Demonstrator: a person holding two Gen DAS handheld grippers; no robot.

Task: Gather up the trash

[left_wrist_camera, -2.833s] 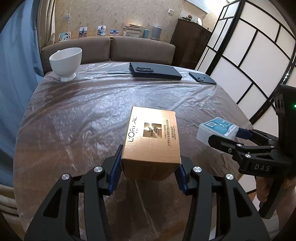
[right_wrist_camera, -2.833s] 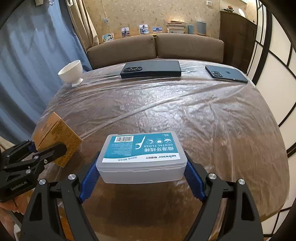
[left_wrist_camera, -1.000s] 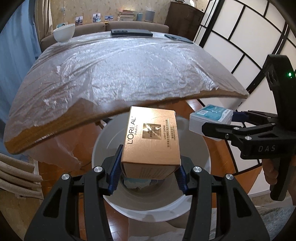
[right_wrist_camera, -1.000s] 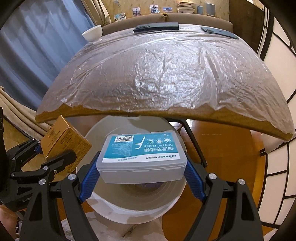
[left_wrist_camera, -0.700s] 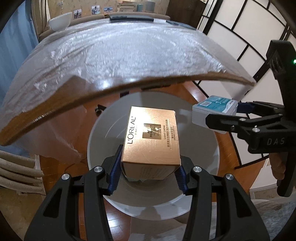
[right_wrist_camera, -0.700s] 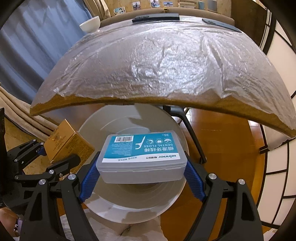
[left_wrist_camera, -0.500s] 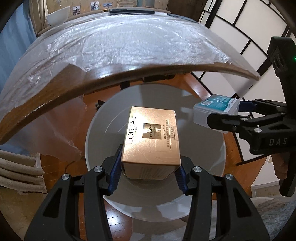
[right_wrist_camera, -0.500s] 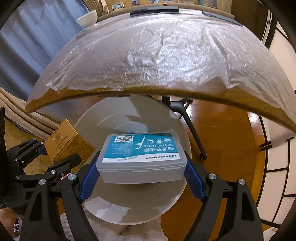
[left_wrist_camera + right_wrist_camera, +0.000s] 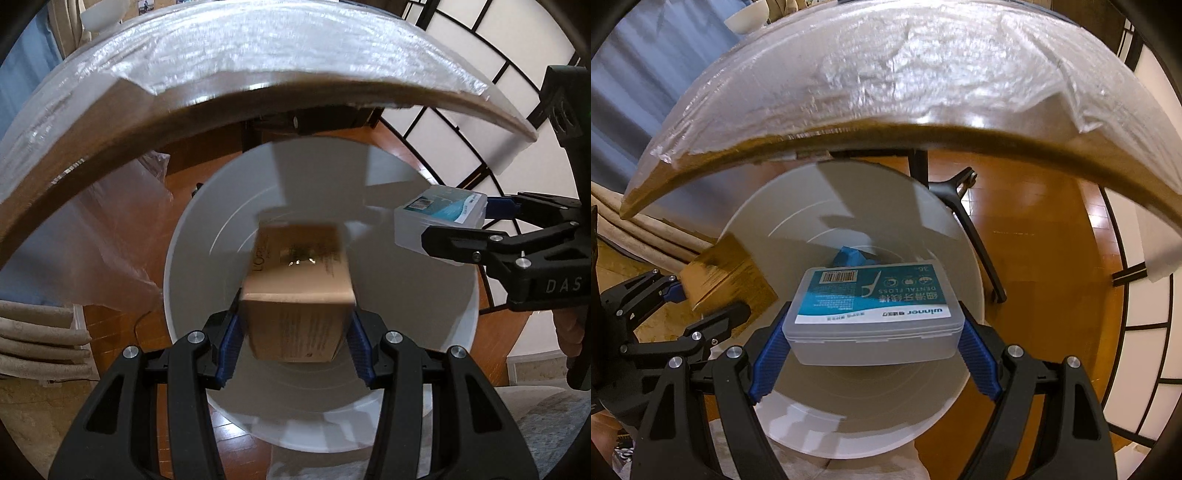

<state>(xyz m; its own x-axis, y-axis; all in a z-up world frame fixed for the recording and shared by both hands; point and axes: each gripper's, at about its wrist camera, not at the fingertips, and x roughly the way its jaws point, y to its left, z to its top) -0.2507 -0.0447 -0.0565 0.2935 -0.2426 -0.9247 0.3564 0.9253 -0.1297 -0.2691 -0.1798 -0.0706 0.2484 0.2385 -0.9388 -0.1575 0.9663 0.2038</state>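
1. The biggest change: both views have swung from the table top down to the white bin [image 9: 192, 295], which now fills the centre of each frame, while the plastic-covered table [image 9: 258, 66] has slid to the upper edge. I judge the carry is over and the drop is next.
2. The left gripper [image 9: 293, 332] has sunk toward the bin mouth, its jaws nearly closed and clamped on the tan carton [image 9: 295, 280], centre of the left view, over the opening.
3. The right gripper [image 9: 873, 350] stands wider, pads pressed on the clear dental floss box [image 9: 875, 314], lower centre of the right view, also above the bin.
4. Something blue [image 9: 849, 256] lies inside the bin; what it is I cannot tell.
5. Count: one bin, one table, two grippers, two pieces of trash held, one white bowl [image 9: 746, 18] at upper left.
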